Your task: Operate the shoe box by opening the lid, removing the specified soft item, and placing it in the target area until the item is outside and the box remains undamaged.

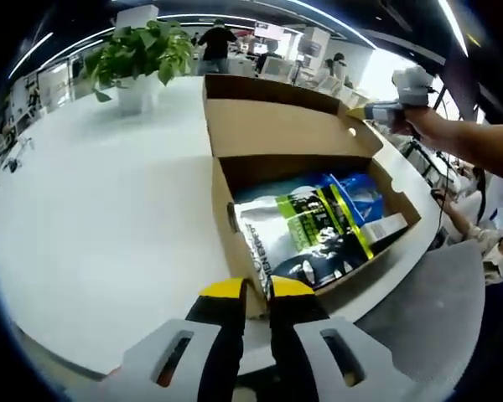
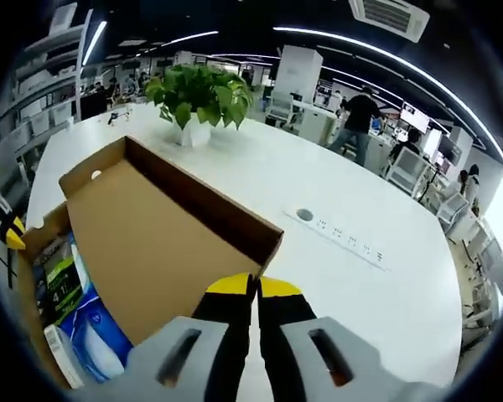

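Brown cardboard shoe box (image 1: 235,219) standing open on the white tabletop (image 1: 109,209), lid (image 2: 163,243) folded fully back and lying flat. Inside, soft plastic packages lying flat: white-and-green pouch (image 1: 314,234) on top, blue package (image 1: 362,194) under it.

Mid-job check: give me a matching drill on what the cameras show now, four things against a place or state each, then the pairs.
1. lid
2. potted plant
3. soft pack
4. power strip

A. lying inside the box
B. flat on the white table, beyond the box
C. folded open
D. standing on the table past the box

Pairs: 1-C, 2-D, 3-A, 4-B
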The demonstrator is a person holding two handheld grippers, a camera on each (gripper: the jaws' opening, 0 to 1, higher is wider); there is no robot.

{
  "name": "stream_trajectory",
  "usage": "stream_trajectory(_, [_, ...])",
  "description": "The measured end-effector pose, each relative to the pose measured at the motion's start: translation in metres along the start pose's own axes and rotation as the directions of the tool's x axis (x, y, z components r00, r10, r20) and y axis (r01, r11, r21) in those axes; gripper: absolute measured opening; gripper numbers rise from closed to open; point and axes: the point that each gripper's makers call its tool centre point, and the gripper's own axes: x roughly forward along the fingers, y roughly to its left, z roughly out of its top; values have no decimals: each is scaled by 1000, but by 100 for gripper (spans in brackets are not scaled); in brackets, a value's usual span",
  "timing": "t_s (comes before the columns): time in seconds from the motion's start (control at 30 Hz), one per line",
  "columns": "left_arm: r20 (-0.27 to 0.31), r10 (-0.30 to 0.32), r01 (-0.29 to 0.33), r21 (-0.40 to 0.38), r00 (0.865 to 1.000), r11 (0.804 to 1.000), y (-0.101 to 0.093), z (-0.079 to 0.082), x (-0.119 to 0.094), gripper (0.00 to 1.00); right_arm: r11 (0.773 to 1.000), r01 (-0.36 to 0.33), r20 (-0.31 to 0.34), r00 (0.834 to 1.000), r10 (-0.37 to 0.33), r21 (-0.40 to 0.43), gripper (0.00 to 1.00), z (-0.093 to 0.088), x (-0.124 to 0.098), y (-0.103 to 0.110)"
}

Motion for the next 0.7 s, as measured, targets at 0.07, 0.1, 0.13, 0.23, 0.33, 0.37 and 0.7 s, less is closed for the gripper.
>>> stream_trajectory(0.07, [0, 1, -1, 0, 1000, 1000, 0, 0, 0, 7, 1000, -5, -16, 1000, 5, 7, 0, -5, 6, 0])
stream_trajectory(0.1, [0, 2, -2, 1, 1000, 1000, 0, 0, 0, 7, 1000, -9, -26, 1000, 9, 14, 0, -8, 9, 0])
stream_trajectory(0.13, [2, 2, -2, 3, 1000, 1000, 0, 0, 0, 7, 1000, -11, -33, 999, 12, 14, 0, -10, 11, 0])
stream_trajectory(0.23, [4, 0, 0, 6, 1000, 1000, 0, 0, 0, 7, 999, -19, -63, 998, 21, 26, 0, -19, 20, 1])
stream_trajectory(0.33, [-1, -1, 1, 12, 1000, 1000, 0, 0, 1, 7, 997, -26, -114, 993, 34, 73, 1, -32, 27, 4])
stream_trajectory(0.37, [-2, -1, 1, 11, 1000, 1000, 1, 0, 1, 7, 997, -25, -117, 993, 33, 73, 1, -33, 30, 3])
stream_trajectory(0.7, [-2, 7, -7, 10, 1000, 1000, 1, -1, 1, 7, 994, -45, -190, 980, 62, 96, 1, -54, 42, 9])
